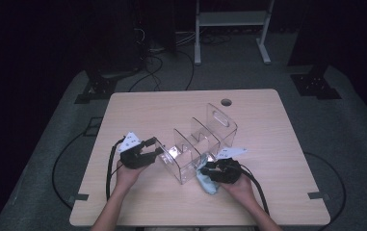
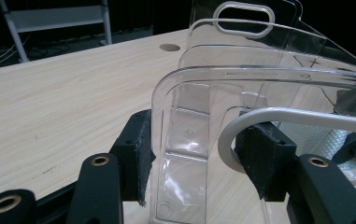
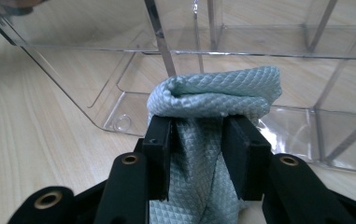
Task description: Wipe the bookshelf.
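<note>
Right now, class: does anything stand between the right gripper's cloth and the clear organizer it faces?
Nothing visible does. The light blue cloth sits bunched between the right gripper pads, right up against the clear organizer wall. The left gripper grips the organizer's end wall, off to the side.

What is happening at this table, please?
A person holds a claw in each hand. The left claw is clamped on the near end wall of a clear plastic organizer that stands on the wooden table and steadies it. The right claw has a light blue cloth between its pads, right beside the organizer's side wall.
</note>
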A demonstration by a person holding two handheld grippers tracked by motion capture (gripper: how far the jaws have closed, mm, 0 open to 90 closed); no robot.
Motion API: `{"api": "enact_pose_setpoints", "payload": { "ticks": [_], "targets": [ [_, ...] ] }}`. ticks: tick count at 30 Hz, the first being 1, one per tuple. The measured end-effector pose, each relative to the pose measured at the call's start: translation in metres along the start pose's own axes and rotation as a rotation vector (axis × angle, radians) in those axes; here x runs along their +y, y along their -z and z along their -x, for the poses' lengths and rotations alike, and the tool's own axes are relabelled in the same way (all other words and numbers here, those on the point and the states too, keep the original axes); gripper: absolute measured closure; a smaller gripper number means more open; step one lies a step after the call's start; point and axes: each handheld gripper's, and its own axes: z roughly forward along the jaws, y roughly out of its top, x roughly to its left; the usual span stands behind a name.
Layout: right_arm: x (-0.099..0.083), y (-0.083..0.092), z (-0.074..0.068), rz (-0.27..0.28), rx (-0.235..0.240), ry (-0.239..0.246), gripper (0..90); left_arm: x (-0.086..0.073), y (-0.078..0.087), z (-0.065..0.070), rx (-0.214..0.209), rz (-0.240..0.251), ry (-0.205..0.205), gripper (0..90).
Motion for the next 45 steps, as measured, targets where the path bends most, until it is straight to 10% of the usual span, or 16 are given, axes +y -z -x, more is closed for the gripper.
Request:
{"api": "enact_pose_setpoints", "payload": {
  "ticks": [12,21,30,45],
  "targets": [
    [-0.003,-0.004,-0.002,-0.021,0.036,-0.017,85.0,-0.001,0.001,-0.001,0.003,0.003,0.003,46.7],
    [-0.003,-0.004,-0.011,-0.037,0.044,0.011,85.2,-0.003,0.008,-0.003,-0.022,-0.001,-0.006,46.6],
    [-0.004,-0.010,-0.012,-0.074,0.041,0.038,65.8,-0.003,0.008,-0.003,-0.023,0.003,-0.004,46.6],
    [-0.002,-0.008,-0.020,-0.068,-0.016,0.060,85.6,-0.004,0.008,-0.004,-0.019,0.006,-0.001,46.6]
  ]
}}
